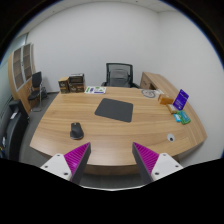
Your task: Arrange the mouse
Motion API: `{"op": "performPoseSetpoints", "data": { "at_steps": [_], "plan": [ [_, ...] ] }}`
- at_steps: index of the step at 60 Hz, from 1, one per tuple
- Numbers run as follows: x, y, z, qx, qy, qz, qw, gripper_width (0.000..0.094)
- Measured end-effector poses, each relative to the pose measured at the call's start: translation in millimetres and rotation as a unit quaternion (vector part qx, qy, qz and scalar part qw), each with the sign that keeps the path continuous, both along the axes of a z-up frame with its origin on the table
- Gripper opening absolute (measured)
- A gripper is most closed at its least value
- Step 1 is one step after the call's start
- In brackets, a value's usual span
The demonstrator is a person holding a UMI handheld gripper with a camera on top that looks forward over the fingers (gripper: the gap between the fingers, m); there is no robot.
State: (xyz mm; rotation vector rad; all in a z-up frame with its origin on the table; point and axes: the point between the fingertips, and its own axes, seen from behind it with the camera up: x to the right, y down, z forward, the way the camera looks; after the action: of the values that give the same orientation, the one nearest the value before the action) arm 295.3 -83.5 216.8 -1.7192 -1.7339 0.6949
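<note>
Gripper: both fingers show at the bottom of the frame, spread wide with nothing between them; pink-purple pads face inward, raised above the near edge of the table.
Mouse: small dark mouse lying on the wooden table, left of centre in the frame, just beyond the left finger and well apart from the mouse pad.
Handling, as a judgement: likely light, rigid plastic with a smooth, rounded shell that could slip; its two long sides look like the best place to pinch, low on the body, with a gentle squeeze.
Mouse pad: dark grey rectangle near the middle of the frame, set at a slight angle, beyond and to the right of the mouse; probably where the mouse belongs.
Table: large curved wooden top filling the middle of the frame.
Further out: books at the upper left of the table, an office chair behind its far edge, a purple box at the right.
</note>
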Motion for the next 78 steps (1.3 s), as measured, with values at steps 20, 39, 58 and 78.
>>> {"op": "performPoseSetpoints", "data": {
  "at_steps": [20,39,58,78],
  "plan": [
    [-10,-16,-18,-0.002,-0.007,0.014,1.0,0.0862],
    [-32,-77,-51,-0.004,-0.013,0.059,0.998,0.086],
    [-68,-138,-95,-0.007,-0.013,0.081,0.997,0.0864],
    [-122,-170,-153,0.002,-0.016,0.065,0.998,0.0859]
  ]
}}
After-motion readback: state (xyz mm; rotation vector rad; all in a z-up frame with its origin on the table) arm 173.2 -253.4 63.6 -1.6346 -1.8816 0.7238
